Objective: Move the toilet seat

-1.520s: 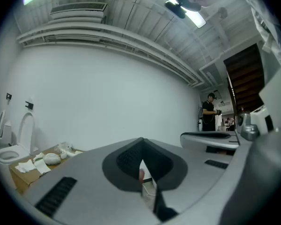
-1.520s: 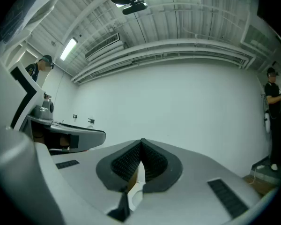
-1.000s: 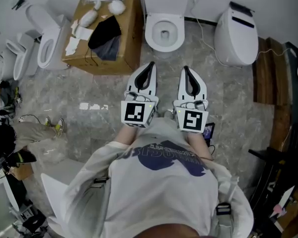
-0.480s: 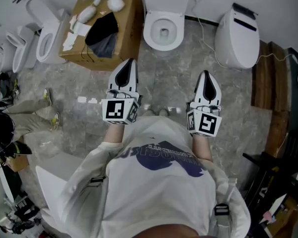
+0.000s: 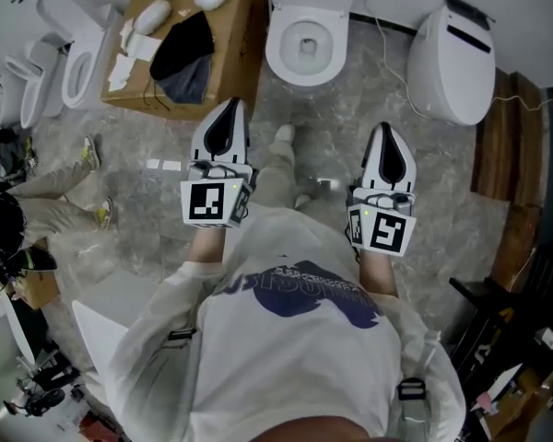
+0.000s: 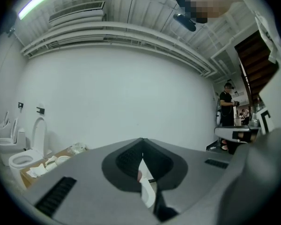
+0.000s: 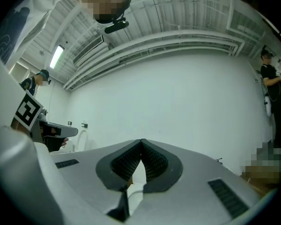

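Nearest to us, below the white shirt [image 5: 295, 339], we hold both grippers out at waist height. The left gripper [image 5: 227, 118] has its jaws pressed together on nothing, and its own view shows the ribbed pads [image 6: 131, 161] meeting with only the far wall beyond. The right gripper [image 5: 387, 138] is likewise closed and empty. A second ago the two were side by side in front of us; now they are well apart, one to each side. Between them a leg [image 5: 278, 155] has swung forward over the grey floor [image 5: 332, 127], which was not so a moment earlier.

We read this as walking up, not handling: nothing has been touched yet, and both grippers must open before they can take hold of anything.

Farther on, straight ahead, stands the open toilet with its toilet seat [image 5: 303, 77] lying down on the bowl, clear of both grippers. To its left is a cardboard box [image 5: 235, 63] with a black cloth [image 5: 186, 49] on it; to its right is a closed toilet [image 5: 452, 58], near the wall.
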`<state>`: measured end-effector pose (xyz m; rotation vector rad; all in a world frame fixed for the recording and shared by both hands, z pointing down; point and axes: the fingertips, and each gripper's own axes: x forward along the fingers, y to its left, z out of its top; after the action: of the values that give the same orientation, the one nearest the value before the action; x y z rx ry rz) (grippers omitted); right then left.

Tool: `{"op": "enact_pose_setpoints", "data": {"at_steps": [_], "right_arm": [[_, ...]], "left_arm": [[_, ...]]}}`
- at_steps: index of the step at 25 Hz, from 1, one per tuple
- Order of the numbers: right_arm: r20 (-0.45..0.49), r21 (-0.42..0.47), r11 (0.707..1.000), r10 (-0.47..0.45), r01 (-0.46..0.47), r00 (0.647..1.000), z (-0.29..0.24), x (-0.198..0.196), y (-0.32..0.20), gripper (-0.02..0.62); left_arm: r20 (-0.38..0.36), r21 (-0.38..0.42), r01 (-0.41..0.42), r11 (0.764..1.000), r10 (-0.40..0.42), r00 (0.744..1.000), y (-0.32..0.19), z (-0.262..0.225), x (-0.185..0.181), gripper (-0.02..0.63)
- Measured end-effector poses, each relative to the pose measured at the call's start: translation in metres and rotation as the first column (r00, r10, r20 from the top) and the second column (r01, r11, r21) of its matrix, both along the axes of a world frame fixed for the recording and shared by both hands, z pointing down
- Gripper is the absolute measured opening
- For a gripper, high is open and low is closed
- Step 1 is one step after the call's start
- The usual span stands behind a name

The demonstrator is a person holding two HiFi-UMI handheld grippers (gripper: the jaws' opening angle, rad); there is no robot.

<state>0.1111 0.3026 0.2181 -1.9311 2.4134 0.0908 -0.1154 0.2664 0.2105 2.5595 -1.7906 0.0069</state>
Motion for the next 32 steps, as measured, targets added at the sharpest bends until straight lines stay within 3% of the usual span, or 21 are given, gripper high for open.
{"op": "enact_pose_setpoints", "data": {"at_steps": [5, 13, 16, 19, 21, 24, 26, 29, 32], "right_arm": [[-0.016, -0.025, 0.999, 0.024, -0.024, 1.0, 0.017, -0.002, -0.064, 0.011], [-0.059, -0.083, 0.996, 0.035, -0.04, 0.998, 0.023, -0.031, -0.209, 0.009], [-0.021, -0.12, 0.99, 0.065, -0.067, 0.998, 0.031, -0.039, -0.261, 0.011], [0.098, -0.198, 0.976, 0.108, -0.087, 0.989, 0.051, -0.029, -0.301, 0.011], [0.203, -0.281, 0.955, 0.15, -0.089, 0.968, 0.072, -0.013, -0.322, 0.011], [0.289, -0.385, 0.919, 0.21, -0.088, 0.934, 0.109, 0.011, -0.343, 0.011], [0.384, -0.477, 0.878, 0.26, -0.051, 0.886, 0.141, 0.025, -0.354, 0.011], [0.532, -0.577, 0.816, 0.352, 0.025, 0.77, 0.194, 0.042, -0.37, 0.011], [0.574, -0.643, 0.762, 0.412, 0.079, 0.708, 0.253, 0.053, -0.386, 0.011]], "left_arm": [[-0.009, -0.022, 0.0, 1.0, 0.0, 1.0, -0.075, 0.021, -0.012, -0.002], [0.016, -0.014, -0.046, 0.999, 0.046, 0.999, -0.235, 0.01, -0.04, -0.002], [0.006, -0.061, -0.061, 0.996, 0.061, 0.998, -0.286, 0.022, -0.057, -0.002], [-0.005, -0.151, -0.073, 0.986, 0.073, 0.997, -0.326, 0.054, -0.066, -0.002], [-0.035, -0.226, -0.081, 0.971, 0.076, 0.997, -0.348, 0.079, -0.067, -0.002], [-0.043, -0.324, -0.097, 0.941, 0.088, 0.995, -0.371, 0.117, -0.067, -0.002], [-0.025, -0.382, -0.115, 0.917, 0.115, 0.993, -0.38, 0.146, -0.06, -0.002], [-0.028, -0.485, -0.159, 0.86, 0.166, 0.986, -0.385, 0.2, -0.042, -0.002], [-0.043, -0.593, -0.177, 0.785, 0.188, 0.981, -0.389, 0.261, -0.031, 0.0]]}}
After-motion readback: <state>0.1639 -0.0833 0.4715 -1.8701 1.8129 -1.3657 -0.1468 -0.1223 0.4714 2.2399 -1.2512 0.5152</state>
